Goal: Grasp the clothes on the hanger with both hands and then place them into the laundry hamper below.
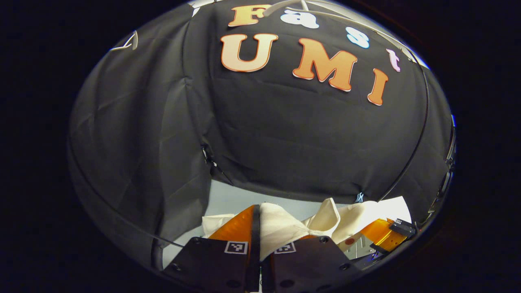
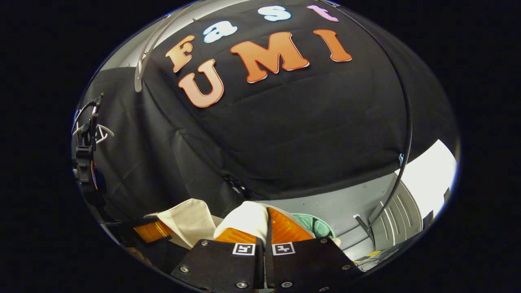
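At the bottom centre of the left gripper view the cream cloth (image 1: 281, 228) bunches right at my left gripper (image 1: 257, 228), whose fingers are pressed together on a fold. In the right gripper view my right gripper (image 2: 266, 228) is likewise clamped on the cloth, bottom centre. The green hamper (image 2: 317, 226) sits just right of it.
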{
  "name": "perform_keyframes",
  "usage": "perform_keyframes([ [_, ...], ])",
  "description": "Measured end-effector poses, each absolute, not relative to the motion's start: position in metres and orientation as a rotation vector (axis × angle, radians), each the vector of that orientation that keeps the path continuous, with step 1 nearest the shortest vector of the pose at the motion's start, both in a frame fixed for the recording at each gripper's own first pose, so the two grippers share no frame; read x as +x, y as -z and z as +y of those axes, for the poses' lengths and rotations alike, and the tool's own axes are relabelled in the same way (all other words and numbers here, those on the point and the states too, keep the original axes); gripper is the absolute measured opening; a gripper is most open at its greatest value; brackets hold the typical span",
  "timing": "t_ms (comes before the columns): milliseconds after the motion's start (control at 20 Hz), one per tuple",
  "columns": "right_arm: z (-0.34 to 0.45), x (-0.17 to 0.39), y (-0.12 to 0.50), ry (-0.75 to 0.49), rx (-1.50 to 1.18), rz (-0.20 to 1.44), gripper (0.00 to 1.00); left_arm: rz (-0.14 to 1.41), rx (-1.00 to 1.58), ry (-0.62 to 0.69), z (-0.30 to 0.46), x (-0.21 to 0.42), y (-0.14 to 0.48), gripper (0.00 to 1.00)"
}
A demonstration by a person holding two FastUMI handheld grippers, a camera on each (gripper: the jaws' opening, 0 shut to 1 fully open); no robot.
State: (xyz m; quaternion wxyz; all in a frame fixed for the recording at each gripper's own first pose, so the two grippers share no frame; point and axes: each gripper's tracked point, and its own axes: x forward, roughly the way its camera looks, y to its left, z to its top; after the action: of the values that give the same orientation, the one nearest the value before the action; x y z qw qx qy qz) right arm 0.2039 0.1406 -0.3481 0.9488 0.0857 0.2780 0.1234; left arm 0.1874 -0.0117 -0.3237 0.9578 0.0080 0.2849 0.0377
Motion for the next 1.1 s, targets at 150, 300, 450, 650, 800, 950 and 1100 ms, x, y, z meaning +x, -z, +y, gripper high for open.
perform_keyframes([
  [150, 0.13, 0.201, 0.384, -0.219, 0.149, 0.624, 0.01, 0.632, 0.054, -0.084, -0.003, 0.178, 0.359, 0.1],
  [300, 0.122, 0.201, 0.418, -0.196, 0.11, 0.679, 0.02, 0.701, 0.062, -0.092, 0.006, 0.174, 0.393, 0.1],
  [450, 0.118, 0.201, 0.45, -0.187, 0.058, 0.725, 0.02, 0.777, 0.062, -0.105, 0.018, 0.167, 0.431, 0.1],
  [650, 0.116, 0.203, 0.48, -0.179, -0.01, 0.777, 0.05, 0.865, 0.052, -0.141, 0.037, 0.159, 0.467, 0.11],
  [800, 0.116, 0.202, 0.495, -0.181, -0.065, 0.819, 0.1, 0.929, 0.078, -0.136, 0.043, 0.158, 0.486, 0.12],
  [950, 0.113, 0.199, 0.508, -0.172, -0.106, 0.859, 0.12, 0.972, 0.073, -0.135, 0.045, 0.152, 0.499, 0.17],
  [1100, 0.106, 0.194, 0.52, -0.146, -0.118, 0.895, 0.15, 1.004, 0.062, -0.145, 0.05, 0.148, 0.507, 0.17],
])
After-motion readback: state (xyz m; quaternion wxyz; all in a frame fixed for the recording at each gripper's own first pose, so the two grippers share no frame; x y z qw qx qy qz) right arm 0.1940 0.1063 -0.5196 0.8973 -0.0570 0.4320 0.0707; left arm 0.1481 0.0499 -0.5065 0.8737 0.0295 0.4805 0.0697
